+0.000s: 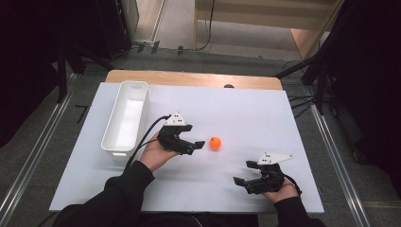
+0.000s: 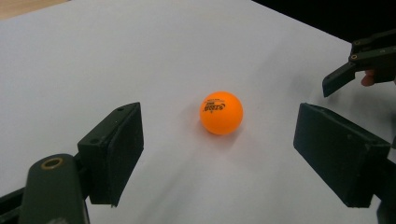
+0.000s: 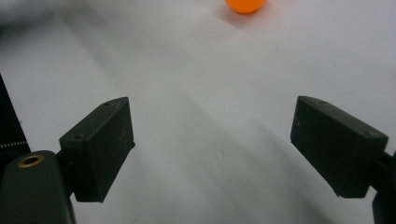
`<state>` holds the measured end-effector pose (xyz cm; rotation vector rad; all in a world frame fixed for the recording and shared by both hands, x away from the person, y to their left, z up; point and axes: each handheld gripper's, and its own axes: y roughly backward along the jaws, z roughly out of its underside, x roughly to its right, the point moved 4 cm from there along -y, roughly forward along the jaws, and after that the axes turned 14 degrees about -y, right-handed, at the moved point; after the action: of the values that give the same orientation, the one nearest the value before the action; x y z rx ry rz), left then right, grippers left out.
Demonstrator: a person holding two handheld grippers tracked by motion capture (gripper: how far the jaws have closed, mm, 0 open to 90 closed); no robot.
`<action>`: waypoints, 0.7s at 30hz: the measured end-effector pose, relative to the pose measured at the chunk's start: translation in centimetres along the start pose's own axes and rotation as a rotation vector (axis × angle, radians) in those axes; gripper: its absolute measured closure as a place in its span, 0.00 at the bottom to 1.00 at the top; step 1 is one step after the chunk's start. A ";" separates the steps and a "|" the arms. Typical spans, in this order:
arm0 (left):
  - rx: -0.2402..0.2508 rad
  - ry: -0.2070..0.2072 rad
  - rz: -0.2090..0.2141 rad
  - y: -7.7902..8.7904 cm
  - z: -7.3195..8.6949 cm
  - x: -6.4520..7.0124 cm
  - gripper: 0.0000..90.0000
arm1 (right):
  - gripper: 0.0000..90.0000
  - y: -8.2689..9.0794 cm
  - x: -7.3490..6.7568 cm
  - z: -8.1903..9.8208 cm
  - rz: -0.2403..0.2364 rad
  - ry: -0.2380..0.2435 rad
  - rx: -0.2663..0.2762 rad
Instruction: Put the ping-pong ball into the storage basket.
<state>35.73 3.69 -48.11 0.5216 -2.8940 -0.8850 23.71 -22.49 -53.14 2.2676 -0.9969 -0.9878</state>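
Observation:
An orange ball (image 1: pixel 215 143) lies on the white table top (image 1: pixel 246 109), a little right of the middle. My left gripper (image 1: pixel 197 146) sits just left of it, pointing at it, jaws open. In the left gripper view the ball (image 2: pixel 222 113) rests on the table just ahead of the two wide-apart pads, touching neither, and my left gripper (image 2: pixel 218 144) holds nothing. My right gripper (image 1: pixel 243 172) rests near the front right of the table, open and empty. From the right gripper view (image 3: pixel 212 140) the ball (image 3: pixel 245 4) shows far ahead at the top edge.
A long white bin (image 1: pixel 126 118) stands on the left part of the table, lengthwise front to back. The table's wooden back edge (image 1: pixel 189 78) shows beyond the white top. The right gripper (image 2: pixel 359 65) appears at the upper right of the left gripper view.

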 end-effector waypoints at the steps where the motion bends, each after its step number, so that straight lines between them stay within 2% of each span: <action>1: 0.003 0.003 -0.002 -0.1 0.0 0.0 0.18 | 0.13 0.0 0.0 0.0 0.000 0.000 0.000; 12: -0.004 0.008 0.016 -0.9 -0.6 -0.3 0.15 | 0.13 0.0 0.1 0.0 0.002 0.002 0.006; 13: -0.008 0.007 0.002 -1.0 -0.7 -0.4 0.11 | 0.13 0.0 0.1 0.0 0.002 0.002 0.005; 14: -0.017 0.009 -0.001 -1.1 -0.8 -0.4 0.01 | 0.13 0.0 0.1 0.0 0.001 0.002 0.004; 15: -0.009 0.010 0.013 -1.1 -0.9 -0.4 0.00 | 0.13 0.0 0.1 0.0 0.003 0.002 0.006; 21: 0.009 0.006 0.006 -1.3 -1.4 -0.6 0.00 | 0.13 0.0 0.1 0.0 0.001 0.002 0.002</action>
<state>36.87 2.12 -47.67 0.5154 -2.8936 -0.8690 23.78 -22.52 -53.19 2.2687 -0.9984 -0.9847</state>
